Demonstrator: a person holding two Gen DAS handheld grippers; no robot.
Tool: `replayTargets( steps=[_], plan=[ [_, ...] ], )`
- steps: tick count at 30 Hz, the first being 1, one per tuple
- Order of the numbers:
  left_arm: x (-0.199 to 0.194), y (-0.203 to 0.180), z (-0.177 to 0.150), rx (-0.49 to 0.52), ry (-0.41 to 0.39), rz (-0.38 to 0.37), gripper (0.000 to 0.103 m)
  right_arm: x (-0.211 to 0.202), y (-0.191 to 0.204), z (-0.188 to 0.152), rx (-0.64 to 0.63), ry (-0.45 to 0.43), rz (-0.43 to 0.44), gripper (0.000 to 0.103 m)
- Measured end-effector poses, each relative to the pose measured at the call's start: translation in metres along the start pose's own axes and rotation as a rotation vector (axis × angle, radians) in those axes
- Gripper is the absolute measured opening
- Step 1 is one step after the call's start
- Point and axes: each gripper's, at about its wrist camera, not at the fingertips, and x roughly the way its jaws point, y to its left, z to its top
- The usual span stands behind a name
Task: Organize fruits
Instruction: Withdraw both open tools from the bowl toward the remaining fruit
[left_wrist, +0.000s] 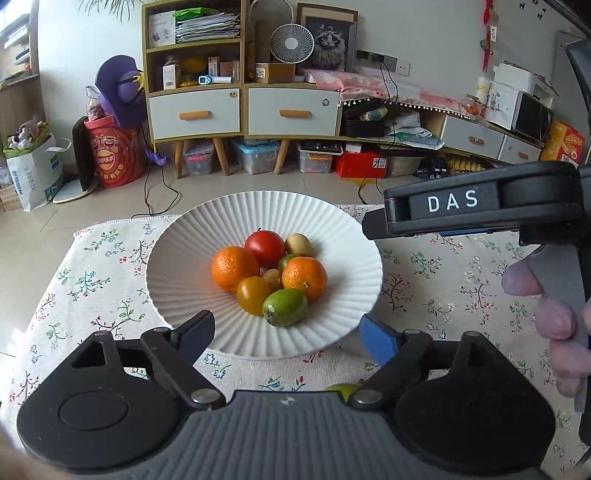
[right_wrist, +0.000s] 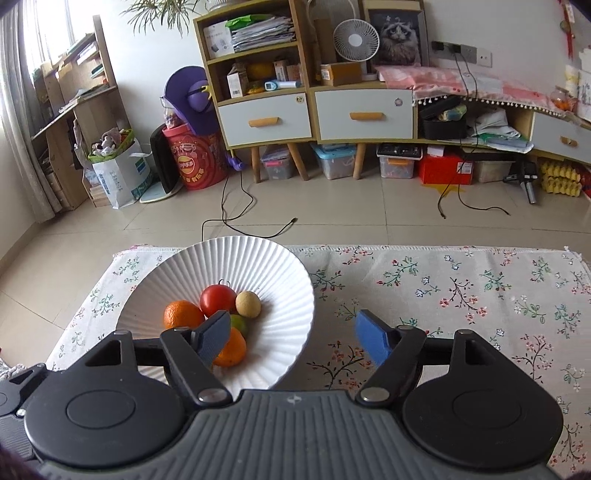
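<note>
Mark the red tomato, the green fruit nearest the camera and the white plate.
red tomato (left_wrist: 265, 248), left wrist view, centre of its skin.
green fruit (left_wrist: 284, 307), left wrist view, its middle.
white plate (left_wrist: 184, 254), left wrist view, bare ribbed wall.

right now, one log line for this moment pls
left tongs: open, empty | right tongs: open, empty | ribbed white plate: fruits piled | green fruit: on floral tablecloth

We see a white ribbed plate (left_wrist: 177, 273), two orange mandarins (left_wrist: 235, 268), a red tomato (left_wrist: 264, 247), and a floral tablecloth (left_wrist: 436, 284).
</note>
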Motion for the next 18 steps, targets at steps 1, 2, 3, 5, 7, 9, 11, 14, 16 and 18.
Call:
replayTargets(
  steps=[1,2,3,5,7,9,11,14,16,18],
  plan=[
    [-0.002,0.000,-0.001,0.004,-0.001,-0.002,0.089,-0.001,-0.001,-0.001,-0.009,0.001,-0.001,0.076],
    [-0.004,0.000,-0.001,0.008,-0.002,-0.005,0.090,-0.003,-0.001,-0.002,-0.018,0.001,-0.003,0.078],
    [-0.006,0.001,-0.002,0.011,-0.003,-0.007,0.090,-0.006,-0.001,-0.005,-0.026,0.002,-0.007,0.079],
    [-0.010,0.001,-0.004,0.015,-0.005,-0.009,0.093,-0.009,-0.003,-0.008,-0.040,0.004,-0.012,0.081],
    [-0.013,0.003,-0.005,0.019,-0.008,-0.010,0.095,-0.012,-0.004,-0.012,-0.055,0.008,-0.017,0.081],
    [-0.016,0.004,-0.007,0.025,-0.008,-0.011,0.096,-0.015,-0.003,-0.015,-0.070,0.012,-0.018,0.082],
    [-0.019,0.005,-0.009,0.034,-0.008,-0.011,0.097,-0.018,-0.002,-0.017,-0.085,0.012,-0.016,0.084],
    [-0.023,0.007,-0.013,0.047,-0.011,-0.006,0.099,-0.022,-0.001,-0.022,-0.112,0.012,-0.011,0.086],
    [-0.025,0.010,-0.016,0.054,-0.010,0.001,0.099,-0.024,-0.001,-0.025,-0.125,0.013,-0.008,0.087],
    [-0.028,0.014,-0.020,0.057,-0.008,0.006,0.100,-0.026,0.000,-0.029,-0.139,0.015,-0.004,0.088]
  ],
)
